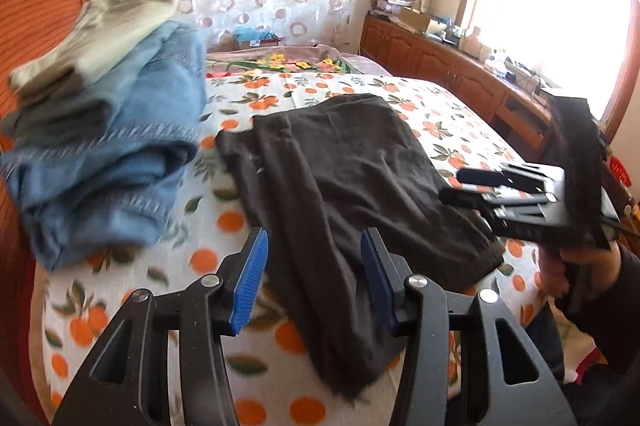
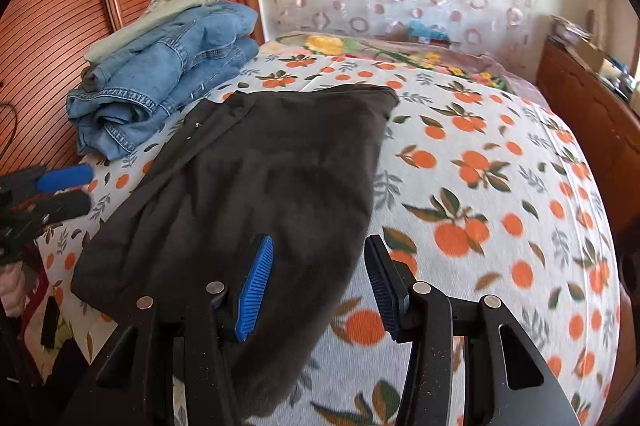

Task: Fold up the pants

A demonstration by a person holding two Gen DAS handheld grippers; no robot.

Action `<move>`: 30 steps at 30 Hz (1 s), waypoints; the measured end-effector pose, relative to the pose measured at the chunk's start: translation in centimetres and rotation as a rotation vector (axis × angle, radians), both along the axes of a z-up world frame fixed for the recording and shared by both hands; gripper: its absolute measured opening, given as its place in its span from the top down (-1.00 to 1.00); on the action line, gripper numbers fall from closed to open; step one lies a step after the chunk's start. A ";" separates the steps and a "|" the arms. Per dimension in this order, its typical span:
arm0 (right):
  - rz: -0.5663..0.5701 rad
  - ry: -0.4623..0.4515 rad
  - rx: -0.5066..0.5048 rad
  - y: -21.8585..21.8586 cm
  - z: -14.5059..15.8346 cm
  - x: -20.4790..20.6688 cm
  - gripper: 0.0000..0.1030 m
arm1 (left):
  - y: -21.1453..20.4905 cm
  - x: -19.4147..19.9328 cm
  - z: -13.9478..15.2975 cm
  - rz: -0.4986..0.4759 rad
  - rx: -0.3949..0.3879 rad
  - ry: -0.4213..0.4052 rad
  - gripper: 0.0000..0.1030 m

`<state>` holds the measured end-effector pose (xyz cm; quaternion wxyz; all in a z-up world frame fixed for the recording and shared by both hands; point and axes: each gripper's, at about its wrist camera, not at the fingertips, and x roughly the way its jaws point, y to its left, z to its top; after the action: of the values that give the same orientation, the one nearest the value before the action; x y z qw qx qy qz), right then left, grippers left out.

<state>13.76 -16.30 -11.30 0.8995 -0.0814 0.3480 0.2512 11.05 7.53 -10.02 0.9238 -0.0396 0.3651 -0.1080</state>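
Dark brown cloth pants (image 1: 352, 185) lay folded on orange-print bedsheet (image 2: 500, 185), beside stacked blue denim jeans (image 2: 168, 81). Left gripper (image 1: 314, 282), right gripper (image 2: 318, 286): fingers apart, empty. Advised: grip hem corners evenly, fold square.

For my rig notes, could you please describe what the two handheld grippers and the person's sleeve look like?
Both grippers are black angular frames with triangular cut-outs and round silver pivot bolts. The left gripper and right gripper each carry two fingers faced with ribbed blue pads. From the left wrist view, the right unit shows a silvery-white body, and the person wears a dark sleeve.
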 end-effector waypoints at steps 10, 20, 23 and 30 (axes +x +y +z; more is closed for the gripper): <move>0.012 -0.019 0.007 -0.6 -1.0 -0.9 0.03 | -2.9 7.2 -0.2 -0.036 0.123 0.037 0.18; 0.015 -0.023 0.032 -1.1 -1.3 -0.9 0.03 | -3.3 14.5 -2.2 0.005 0.201 0.142 0.36; 0.024 -0.025 0.027 -0.9 -1.3 -1.0 0.03 | -3.3 15.1 -2.6 0.002 0.235 0.155 0.36; 0.023 -0.022 0.033 -0.9 -1.4 -0.9 0.03 | -2.6 14.9 -2.5 0.012 0.290 0.142 0.70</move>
<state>12.82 -17.22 -12.66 0.9016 -0.0735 0.3329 0.2664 25.91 4.89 -12.55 0.8924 0.0842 0.4411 -0.0455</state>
